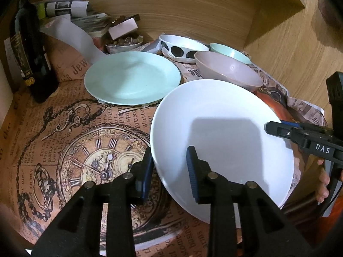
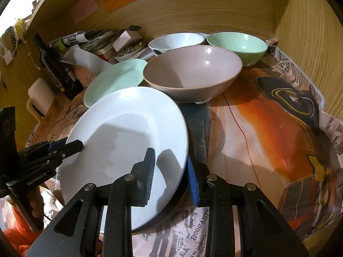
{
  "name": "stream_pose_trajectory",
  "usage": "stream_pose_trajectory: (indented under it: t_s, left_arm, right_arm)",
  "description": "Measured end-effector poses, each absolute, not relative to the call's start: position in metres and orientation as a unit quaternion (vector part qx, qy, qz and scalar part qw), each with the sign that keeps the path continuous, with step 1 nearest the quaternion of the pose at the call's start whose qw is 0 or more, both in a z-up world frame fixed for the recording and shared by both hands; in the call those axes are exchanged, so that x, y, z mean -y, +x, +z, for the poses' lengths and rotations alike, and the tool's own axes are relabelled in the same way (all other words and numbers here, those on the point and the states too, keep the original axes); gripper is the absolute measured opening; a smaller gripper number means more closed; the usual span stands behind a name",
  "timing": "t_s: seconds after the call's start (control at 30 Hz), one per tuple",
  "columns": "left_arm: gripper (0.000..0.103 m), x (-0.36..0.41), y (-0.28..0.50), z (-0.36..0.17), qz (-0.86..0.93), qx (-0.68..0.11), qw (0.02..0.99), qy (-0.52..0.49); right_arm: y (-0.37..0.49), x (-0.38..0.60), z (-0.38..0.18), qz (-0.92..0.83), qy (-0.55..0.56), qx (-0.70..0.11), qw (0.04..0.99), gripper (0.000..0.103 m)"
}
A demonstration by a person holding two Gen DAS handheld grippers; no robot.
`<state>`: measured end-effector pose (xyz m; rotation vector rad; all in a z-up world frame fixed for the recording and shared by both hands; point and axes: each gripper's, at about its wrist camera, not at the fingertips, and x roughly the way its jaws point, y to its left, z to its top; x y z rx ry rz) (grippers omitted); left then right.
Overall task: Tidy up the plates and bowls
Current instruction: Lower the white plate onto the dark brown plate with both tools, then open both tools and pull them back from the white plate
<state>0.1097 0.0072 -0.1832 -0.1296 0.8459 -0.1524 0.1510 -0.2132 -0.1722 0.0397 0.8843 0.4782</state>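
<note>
Left gripper (image 1: 170,171) straddles the white plate's (image 1: 225,115) near-left rim, jaws slack, pads clear of it; right gripper (image 2: 170,175) clamps the opposite rim, one finger above, one beneath; both point steeply down; plate tilted over the tablecloth (image 1: 64,141), before the mint plate (image 1: 133,77) and pink bowl (image 2: 193,72).

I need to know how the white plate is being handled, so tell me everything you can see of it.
The white plate is round, plain and glossy, like ceramic, and empty. It sits tilted over the printed paper covering, in front of the mint plate and the pinkish bowl. The left gripper straddles one side of its rim, one finger above and one below; the right gripper clamps the opposite side.
</note>
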Motion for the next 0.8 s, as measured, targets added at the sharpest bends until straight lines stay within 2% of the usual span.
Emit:
stream_pose_trajectory:
  t_s: [0.43,0.8]
  left_arm:
    - [0.035,-0.004,0.112,-0.184,-0.088,-0.411,0.906,-0.056]
    - [0.045,-0.016,0.107,-0.169,-0.081,-0.388,0.916,-0.058]
  right_arm:
    - [0.145,0.209,-0.168,0.201,-0.026,-0.417,0.886,0.028]
    - [0.142,0.214,-0.158,0.202,-0.015,-0.399,0.895,0.03]
